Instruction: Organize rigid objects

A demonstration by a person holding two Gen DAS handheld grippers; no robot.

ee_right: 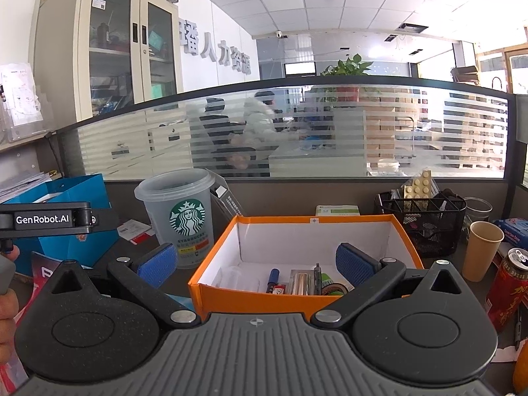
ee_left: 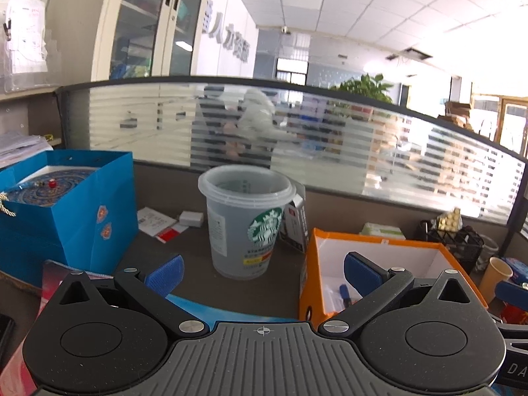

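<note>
An orange box (ee_right: 227,292) with a white inside stands on the desk and holds several small items: a blue marker (ee_right: 273,277), a clear case (ee_right: 302,282) and a green tape roll (ee_right: 331,285). The box also shows in the left wrist view (ee_left: 310,277). A clear Starbucks cup (ee_left: 246,224) stands upright left of the box; it also shows in the right wrist view (ee_right: 180,217). My left gripper (ee_left: 260,272) is open and empty in front of the cup. My right gripper (ee_right: 255,265) is open and empty over the box's near side.
A blue gift bag (ee_left: 82,217) stands at the left. A black mesh organizer (ee_right: 425,221), a paper cup (ee_right: 480,250) and a red can (ee_right: 506,290) stand right of the box. A glass partition (ee_right: 297,132) closes the desk's back. The left gripper's body (ee_right: 49,219) shows at left.
</note>
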